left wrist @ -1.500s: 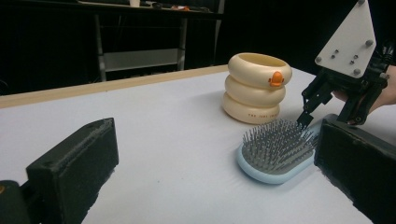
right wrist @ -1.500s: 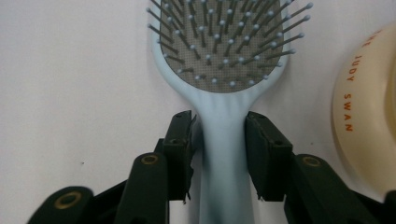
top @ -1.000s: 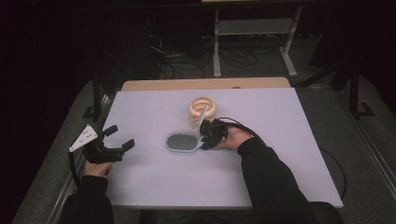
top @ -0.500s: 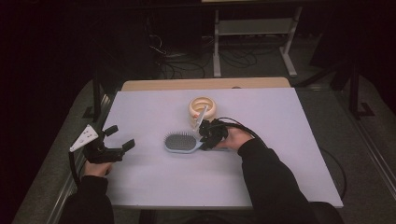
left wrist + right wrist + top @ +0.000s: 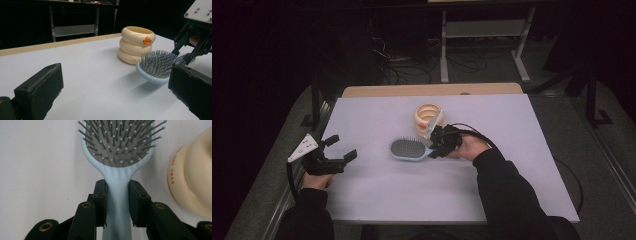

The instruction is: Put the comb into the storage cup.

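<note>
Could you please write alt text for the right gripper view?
The right gripper is shut on the pale blue handle of a hairbrush, bristles facing the camera, over a white table. A cream ringed container stands at the right edge.

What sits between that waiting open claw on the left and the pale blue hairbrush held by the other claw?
Nothing visible does. Bare white table lies between the open left gripper and the pale blue plastic hairbrush, which the right gripper clamps by its handle. The cream stacked-ring container stands behind the brush, off that line.
</note>
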Action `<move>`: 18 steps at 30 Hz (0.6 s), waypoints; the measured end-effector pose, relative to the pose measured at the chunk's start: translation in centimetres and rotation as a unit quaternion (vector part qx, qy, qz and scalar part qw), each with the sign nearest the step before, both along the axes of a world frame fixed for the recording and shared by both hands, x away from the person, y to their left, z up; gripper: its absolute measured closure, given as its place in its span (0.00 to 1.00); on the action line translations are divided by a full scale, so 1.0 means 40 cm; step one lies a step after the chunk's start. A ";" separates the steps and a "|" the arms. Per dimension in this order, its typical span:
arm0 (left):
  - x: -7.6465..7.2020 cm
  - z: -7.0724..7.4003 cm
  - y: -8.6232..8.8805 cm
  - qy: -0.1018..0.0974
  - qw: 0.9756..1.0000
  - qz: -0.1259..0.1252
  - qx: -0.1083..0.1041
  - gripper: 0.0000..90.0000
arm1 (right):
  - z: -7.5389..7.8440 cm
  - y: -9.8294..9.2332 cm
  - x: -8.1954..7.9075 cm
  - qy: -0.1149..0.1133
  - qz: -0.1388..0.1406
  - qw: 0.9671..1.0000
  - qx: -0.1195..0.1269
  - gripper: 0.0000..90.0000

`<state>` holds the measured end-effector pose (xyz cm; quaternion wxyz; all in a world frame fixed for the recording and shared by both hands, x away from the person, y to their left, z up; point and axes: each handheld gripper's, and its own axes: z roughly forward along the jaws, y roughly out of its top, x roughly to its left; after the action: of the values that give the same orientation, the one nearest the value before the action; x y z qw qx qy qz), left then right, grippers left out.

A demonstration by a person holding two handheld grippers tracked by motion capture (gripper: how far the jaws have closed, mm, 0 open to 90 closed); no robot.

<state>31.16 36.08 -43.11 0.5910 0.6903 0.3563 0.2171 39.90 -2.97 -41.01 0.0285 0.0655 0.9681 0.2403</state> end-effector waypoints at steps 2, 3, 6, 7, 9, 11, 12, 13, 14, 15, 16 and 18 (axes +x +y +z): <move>0.000 0.000 0.000 0.000 1.000 0.000 0.000 0.00 | 0.011 -0.008 -0.005 -0.005 -0.002 1.000 0.001 0.76; 0.000 0.000 -0.001 0.001 1.000 0.000 0.000 0.00 | 0.015 -0.010 -0.007 -0.007 -0.002 1.000 0.003 0.76; -0.001 -0.001 -0.002 0.002 1.000 -0.001 0.000 0.00 | 0.027 -0.016 -0.012 -0.011 -0.002 1.000 0.007 0.76; -0.001 -0.001 -0.002 0.001 1.000 -0.001 0.000 0.00 | 0.027 -0.016 -0.012 -0.011 -0.002 1.000 0.007 0.76; -0.001 0.000 -0.002 0.001 1.000 -0.002 -0.001 0.00 | 0.034 -0.020 -0.016 -0.011 -0.003 1.000 0.009 0.76; -0.001 -0.001 -0.002 0.002 1.000 -0.002 -0.001 0.00 | 0.044 -0.027 -0.021 -0.013 -0.004 1.000 0.011 0.76; -0.001 -0.001 -0.002 0.002 1.000 -0.002 -0.002 0.00 | 0.044 -0.027 -0.021 -0.013 -0.004 1.000 0.011 0.76; -0.001 -0.001 -0.002 0.003 1.000 -0.001 -0.002 0.00 | 0.050 -0.033 -0.023 -0.016 -0.005 1.000 0.012 0.76; -0.001 -0.002 -0.002 0.004 1.000 -0.001 -0.002 0.00 | 0.050 -0.033 -0.023 -0.016 -0.005 1.000 0.012 0.76; -0.001 -0.002 -0.003 0.004 1.000 -0.001 -0.002 0.00 | 0.056 -0.038 -0.024 -0.018 -0.006 1.000 0.014 0.76; -0.002 -0.001 -0.004 0.003 1.000 -0.003 -0.001 0.00 | 0.056 -0.038 -0.024 -0.018 -0.006 1.000 0.014 0.76; -0.003 0.000 -0.006 0.003 1.000 -0.004 -0.001 0.00 | 0.064 -0.044 -0.026 -0.023 -0.006 1.000 0.016 0.76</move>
<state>31.04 35.82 -43.11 0.5914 0.6920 0.3552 0.2129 38.86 -4.72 -38.44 0.0513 0.0663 0.9629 0.2566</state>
